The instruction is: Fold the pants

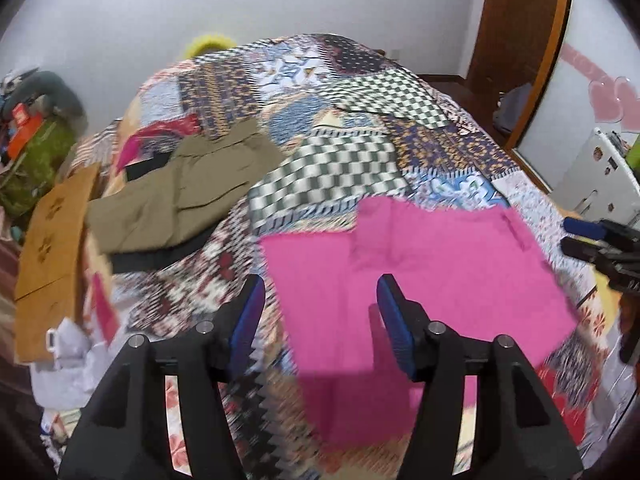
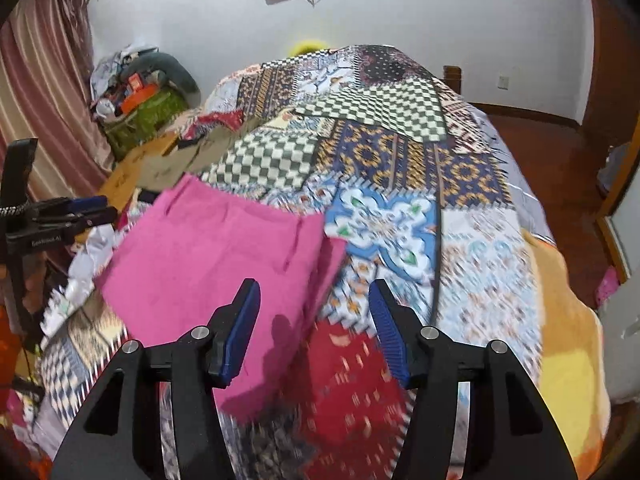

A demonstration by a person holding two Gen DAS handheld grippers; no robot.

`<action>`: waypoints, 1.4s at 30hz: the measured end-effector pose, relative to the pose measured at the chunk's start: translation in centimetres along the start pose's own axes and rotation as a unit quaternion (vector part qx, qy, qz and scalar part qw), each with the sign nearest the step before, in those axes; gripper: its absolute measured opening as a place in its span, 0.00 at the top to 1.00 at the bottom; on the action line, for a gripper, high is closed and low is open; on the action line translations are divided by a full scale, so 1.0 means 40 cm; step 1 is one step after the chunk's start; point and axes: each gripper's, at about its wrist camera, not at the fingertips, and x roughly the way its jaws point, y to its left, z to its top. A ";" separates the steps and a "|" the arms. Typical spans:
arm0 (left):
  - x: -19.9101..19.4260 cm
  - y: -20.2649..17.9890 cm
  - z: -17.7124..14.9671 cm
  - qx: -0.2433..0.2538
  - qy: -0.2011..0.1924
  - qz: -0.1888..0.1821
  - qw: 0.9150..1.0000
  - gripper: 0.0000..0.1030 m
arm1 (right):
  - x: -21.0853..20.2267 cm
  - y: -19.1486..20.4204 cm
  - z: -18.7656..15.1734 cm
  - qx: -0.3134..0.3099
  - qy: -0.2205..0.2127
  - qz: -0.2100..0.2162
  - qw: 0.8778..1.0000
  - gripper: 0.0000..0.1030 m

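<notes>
Pink pants [image 1: 420, 276] lie folded on the patchwork bedspread [image 1: 340, 92]; they also show in the right wrist view [image 2: 216, 260]. My left gripper [image 1: 320, 300] is open and empty, above the pants' left near part. My right gripper [image 2: 314, 304] is open and empty, above the pants' right edge. The right gripper shows at the right edge of the left wrist view [image 1: 580, 236]. The left gripper shows at the left edge of the right wrist view [image 2: 92, 208].
Folded olive pants [image 1: 180, 196] lie on a black garment at the bed's left. A brown cardboard piece [image 1: 52, 248] lies at the left edge. Clutter [image 2: 144, 96] is piled by the wall. A wooden door [image 1: 516, 40] stands at the back right.
</notes>
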 end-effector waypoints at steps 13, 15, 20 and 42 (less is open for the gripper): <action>0.171 -0.047 0.038 -0.008 0.044 -0.020 0.999 0.55 | 0.178 -0.002 0.047 -0.005 0.048 0.016 0.999 0.79; 0.178 -0.040 0.037 -0.018 0.046 -0.026 0.998 0.55 | 0.186 0.003 0.040 -0.019 0.049 0.004 0.999 0.81; 0.158 -0.030 0.044 -0.025 0.047 -0.037 0.998 0.53 | 0.172 -0.004 0.044 -0.013 0.048 0.002 0.999 0.80; 0.068 0.074 -0.076 -0.075 0.047 -0.036 0.995 0.25 | 0.075 0.021 -0.026 0.021 0.044 0.027 0.998 0.44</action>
